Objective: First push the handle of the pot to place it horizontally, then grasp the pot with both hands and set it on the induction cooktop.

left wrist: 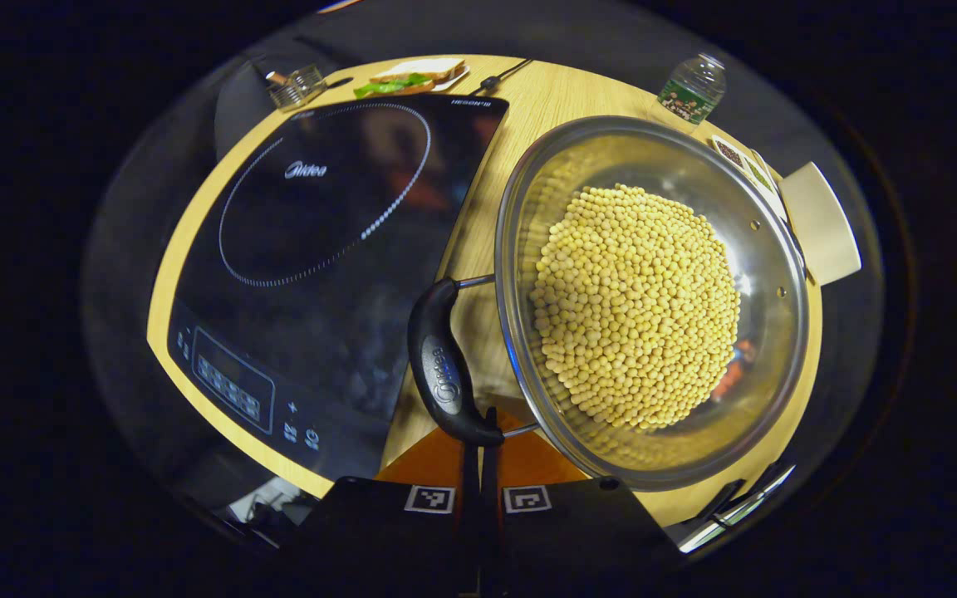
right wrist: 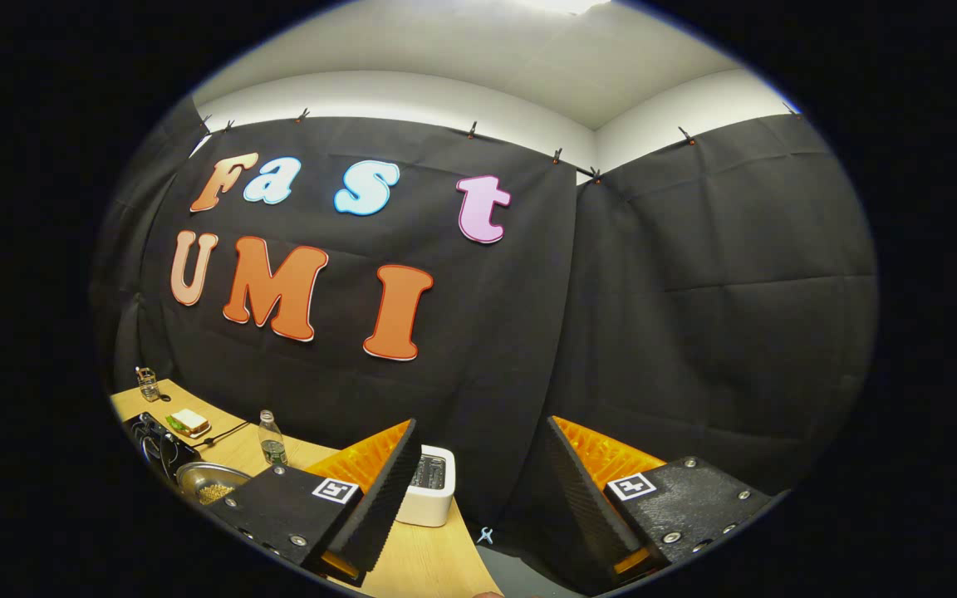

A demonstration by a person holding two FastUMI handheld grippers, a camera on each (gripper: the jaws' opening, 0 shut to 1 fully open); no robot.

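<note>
Steel pot [left wrist: 765,274]: full of beans, beside cooktop [left wrist: 321,249].
Left gripper [left wrist: 478,432]: jaws pinched together, tips touching handle [left wrist: 444,365].
Right gripper [right wrist: 478,490]: wide, holding nothing.
Push: slow, low on handle.

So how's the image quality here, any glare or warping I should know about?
Left gripper view: sharp, dim edges, reflections on the cooktop glass and pot wall, table bowed by fisheye. Right gripper view: evenly lit, wall seams curved, right gripper in focus.

Dim, sharp frames (edges fisheye-warped)
</note>
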